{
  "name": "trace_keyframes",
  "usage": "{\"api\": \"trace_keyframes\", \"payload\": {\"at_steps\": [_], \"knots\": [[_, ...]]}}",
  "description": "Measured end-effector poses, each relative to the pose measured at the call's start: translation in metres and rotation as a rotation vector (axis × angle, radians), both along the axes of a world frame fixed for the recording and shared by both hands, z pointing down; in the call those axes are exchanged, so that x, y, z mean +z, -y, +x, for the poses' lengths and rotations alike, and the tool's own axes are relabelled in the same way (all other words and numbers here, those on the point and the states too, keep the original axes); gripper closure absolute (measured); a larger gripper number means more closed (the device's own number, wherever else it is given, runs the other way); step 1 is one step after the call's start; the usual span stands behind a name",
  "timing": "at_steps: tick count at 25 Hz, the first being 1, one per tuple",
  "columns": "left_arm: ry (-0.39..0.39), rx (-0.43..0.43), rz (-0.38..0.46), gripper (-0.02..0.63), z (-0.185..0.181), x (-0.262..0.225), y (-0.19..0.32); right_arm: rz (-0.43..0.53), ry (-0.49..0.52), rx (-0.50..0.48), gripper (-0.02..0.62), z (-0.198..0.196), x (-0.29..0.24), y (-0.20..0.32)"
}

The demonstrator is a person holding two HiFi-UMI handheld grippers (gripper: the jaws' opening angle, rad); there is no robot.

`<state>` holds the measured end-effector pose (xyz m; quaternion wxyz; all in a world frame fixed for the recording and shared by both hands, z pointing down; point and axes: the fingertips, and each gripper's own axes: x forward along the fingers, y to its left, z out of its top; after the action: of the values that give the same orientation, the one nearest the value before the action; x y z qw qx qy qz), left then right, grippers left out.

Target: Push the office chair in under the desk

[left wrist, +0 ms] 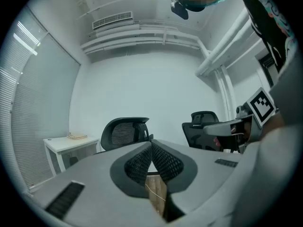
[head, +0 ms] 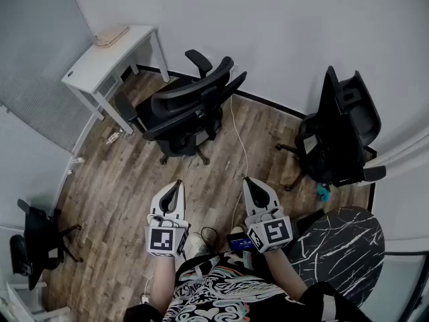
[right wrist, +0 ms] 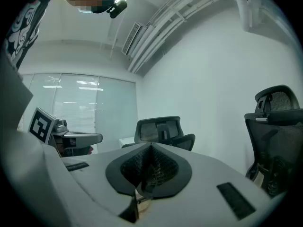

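A black office chair [head: 191,109] stands on the wood floor beside the small white desk [head: 100,60] at the back left, its backrest turned toward me. The same chair [left wrist: 125,132] [right wrist: 158,131] appears ahead in both gripper views, with the desk [left wrist: 71,143] to its left. My left gripper [head: 173,194] and right gripper [head: 255,192] are held side by side, well short of the chair. Both are shut with nothing between the jaws.
A second black office chair [head: 342,133] stands at the right by the wall. A white cable [head: 238,146] runs across the floor between the chairs. A dark marbled round tabletop [head: 342,243] sits at my right, and a black stand [head: 33,237] at the left.
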<state>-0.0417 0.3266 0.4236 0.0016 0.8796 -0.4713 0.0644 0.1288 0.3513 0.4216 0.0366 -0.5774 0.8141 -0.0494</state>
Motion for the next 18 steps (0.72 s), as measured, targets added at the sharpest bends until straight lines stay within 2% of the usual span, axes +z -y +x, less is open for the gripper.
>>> {"api": "trace_keyframes", "payload": {"at_steps": [5,13,18], "knots": [[-0.013,-0.060,0.028,0.589,0.012,-0.001,0.000,-0.006,0.005,-0.015,0.581,0.022,0.002,-0.003],[0.042,-0.138,0.027,0.589,0.021,-0.006,-0.003,-0.012,0.018,-0.074,0.581,0.045,0.008,-0.001],[0.031,-0.162,0.058,0.589,0.023,-0.015,0.003,-0.008,0.003,-0.077,0.581,0.051,0.006,-0.003]]}}
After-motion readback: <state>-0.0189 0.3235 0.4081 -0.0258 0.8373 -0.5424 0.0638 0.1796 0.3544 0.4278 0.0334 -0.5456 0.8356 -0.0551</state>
